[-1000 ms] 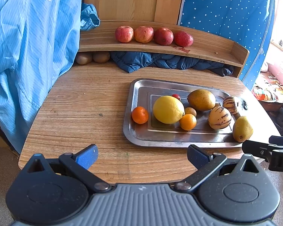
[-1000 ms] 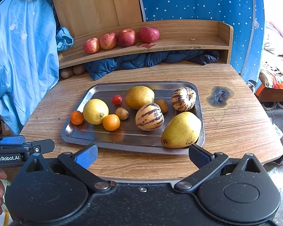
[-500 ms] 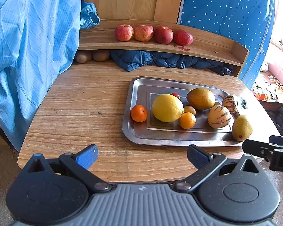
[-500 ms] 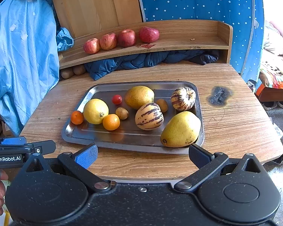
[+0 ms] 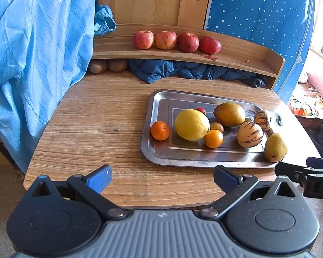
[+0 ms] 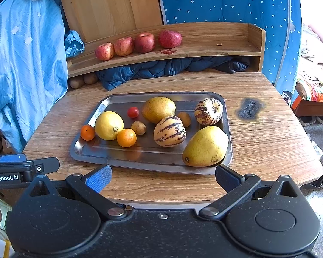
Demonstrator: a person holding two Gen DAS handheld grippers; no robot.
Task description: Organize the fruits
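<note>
A steel tray (image 6: 92,150) (image 5: 159,107) on the wooden table holds several fruits: a big lemon (image 6: 109,125) (image 5: 191,124), two small oranges (image 6: 126,137) (image 6: 87,132), a cherry tomato (image 6: 132,112), two striped melons (image 6: 169,131) (image 6: 208,111), a brownish pear (image 6: 158,109) and a yellow pear (image 6: 205,146) (image 5: 275,147). Several red apples (image 6: 137,43) (image 5: 176,40) line the raised shelf behind. My left gripper (image 5: 162,178) hangs open over the table's front edge, left of the tray. My right gripper (image 6: 163,177) is open just in front of the tray, holding nothing.
A dark blue quilted cloth (image 6: 161,68) is stuffed under the shelf, with two kiwis (image 6: 83,80) beside it. A light blue garment (image 5: 32,53) hangs along the table's left side. A burn mark (image 6: 249,108) stains the table right of the tray.
Both grippers have pulled back slightly from the table; the fruits and tray have not moved.
</note>
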